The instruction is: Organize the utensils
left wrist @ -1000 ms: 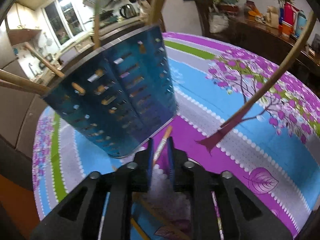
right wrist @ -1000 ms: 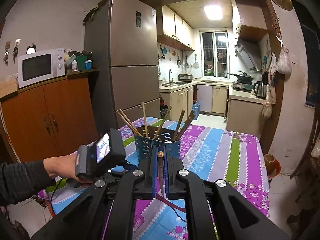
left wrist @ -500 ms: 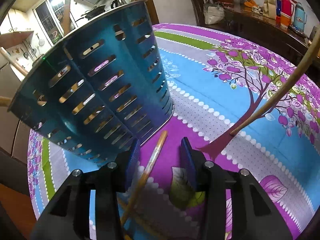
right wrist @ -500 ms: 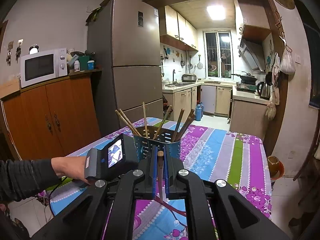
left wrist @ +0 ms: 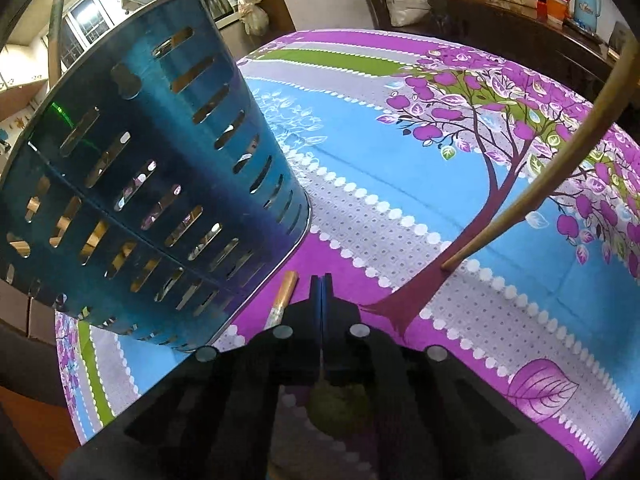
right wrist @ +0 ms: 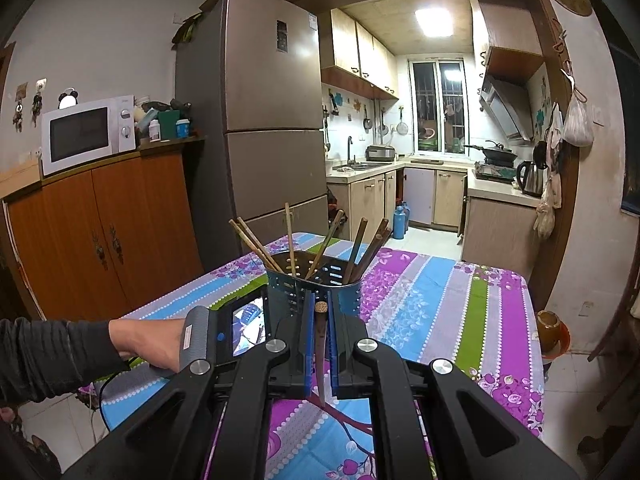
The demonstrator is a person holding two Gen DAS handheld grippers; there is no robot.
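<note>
The blue perforated utensil holder [left wrist: 152, 200] fills the left half of the left wrist view, standing on the desk [left wrist: 400, 184] under a striped purple-and-blue tablecloth with a tree print. Its rim leans toward the upper left of the frame, and its left edge is cut off. Seen from the right wrist, the same holder [right wrist: 348, 292] sits at centre frame with about eight chopsticks [right wrist: 290, 240] fanning upward and outward from it.

The left gripper [left wrist: 322, 280] has its jaws pressed together with nothing between them. A light wooden chopstick [left wrist: 284, 294] lies on the cloth just left of the jaws, long axis running from the lower centre up toward the holder's base; its lower part is hidden behind the gripper body. Another chopstick [left wrist: 540, 188] slants from the upper right edge down to the cloth, its upper end cut off.

The right gripper [right wrist: 320, 308] is clenched on a dark chopstick [right wrist: 321, 344] that lies along the jaws, its round butt end toward the holder, the other end reaching down out of the jaws at lower centre. The person's left hand [right wrist: 148, 344] shows at the left, partly hidden behind the gripper it holds.

Half a second earlier the left jaws stood apart with the light chopstick between them; now they are closed and it lies outside.
</note>
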